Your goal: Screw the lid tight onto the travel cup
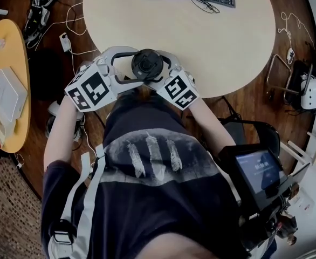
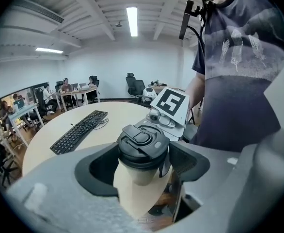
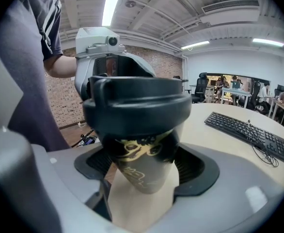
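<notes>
Grippers number two: right gripper (image 3: 142, 163) clamps the one travel cup (image 3: 132, 174), left gripper (image 2: 143, 163) pinches its single lid (image 2: 143, 141)

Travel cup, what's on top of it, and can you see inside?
A black lid with a flip tab sits on the travel cup. It covers the mouth, so the inside can't be seen.

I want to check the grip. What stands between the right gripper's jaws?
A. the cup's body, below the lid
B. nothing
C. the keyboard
A: the right gripper view shows the cup between the pads of the right gripper, under the black lid.
</notes>
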Demonstrator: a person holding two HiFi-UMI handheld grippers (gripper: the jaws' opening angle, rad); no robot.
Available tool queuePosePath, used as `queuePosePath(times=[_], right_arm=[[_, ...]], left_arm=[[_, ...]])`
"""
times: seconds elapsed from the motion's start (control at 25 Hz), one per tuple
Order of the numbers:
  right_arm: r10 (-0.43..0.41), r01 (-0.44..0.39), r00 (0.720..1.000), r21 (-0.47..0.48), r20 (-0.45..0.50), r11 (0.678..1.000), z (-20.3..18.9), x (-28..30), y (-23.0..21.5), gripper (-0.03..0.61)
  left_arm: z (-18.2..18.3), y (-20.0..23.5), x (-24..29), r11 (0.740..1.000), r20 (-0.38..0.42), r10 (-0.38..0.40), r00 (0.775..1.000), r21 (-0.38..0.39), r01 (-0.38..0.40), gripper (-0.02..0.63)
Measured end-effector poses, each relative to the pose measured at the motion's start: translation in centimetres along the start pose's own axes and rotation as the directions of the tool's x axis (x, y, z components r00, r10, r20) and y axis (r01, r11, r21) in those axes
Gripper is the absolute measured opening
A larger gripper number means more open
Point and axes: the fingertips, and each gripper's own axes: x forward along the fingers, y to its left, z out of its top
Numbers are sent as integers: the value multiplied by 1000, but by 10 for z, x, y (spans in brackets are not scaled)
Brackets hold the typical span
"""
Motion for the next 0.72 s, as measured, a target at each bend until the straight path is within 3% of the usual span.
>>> queuePosePath(times=[0.52, 0.72], right_arm=[[-1, 1, 1000, -7, -5, 1000, 2, -3, 2, 394], [-1, 1, 1000, -5, -2, 1000, 2, -2, 3, 394]], left_arm=[[3, -3, -4, 981, 72, 162, 984, -121, -152, 325], [5, -6, -9, 982, 79, 157, 984, -119, -147, 330]])
